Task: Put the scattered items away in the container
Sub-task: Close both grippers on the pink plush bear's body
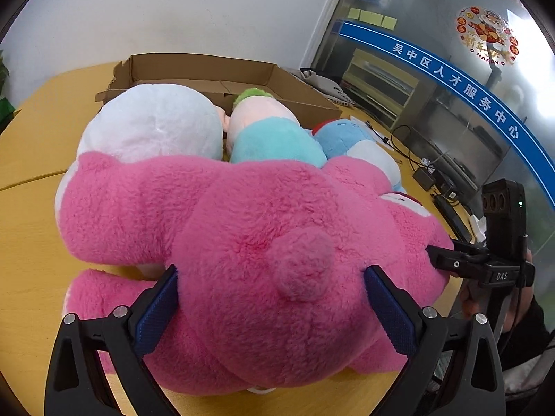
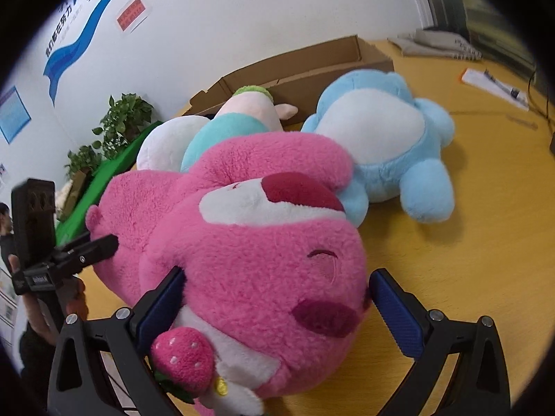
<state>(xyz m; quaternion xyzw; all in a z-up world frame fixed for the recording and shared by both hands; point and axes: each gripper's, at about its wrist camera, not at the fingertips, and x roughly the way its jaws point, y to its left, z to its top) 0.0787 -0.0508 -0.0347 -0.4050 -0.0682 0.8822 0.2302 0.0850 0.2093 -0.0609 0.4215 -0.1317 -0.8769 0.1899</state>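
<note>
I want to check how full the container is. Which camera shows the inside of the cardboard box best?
The left wrist view: it looks down over the plush toys into the cardboard box, showing its floor and far walls. The right wrist view shows only the box's outer side and rim, nothing of the inside.

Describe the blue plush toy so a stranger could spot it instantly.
On the yellow table, in front of the open cardboard box, several plush toys lie together. The blue plush is beside the big pink bear. Only it is sky blue with a large white belly.
</note>
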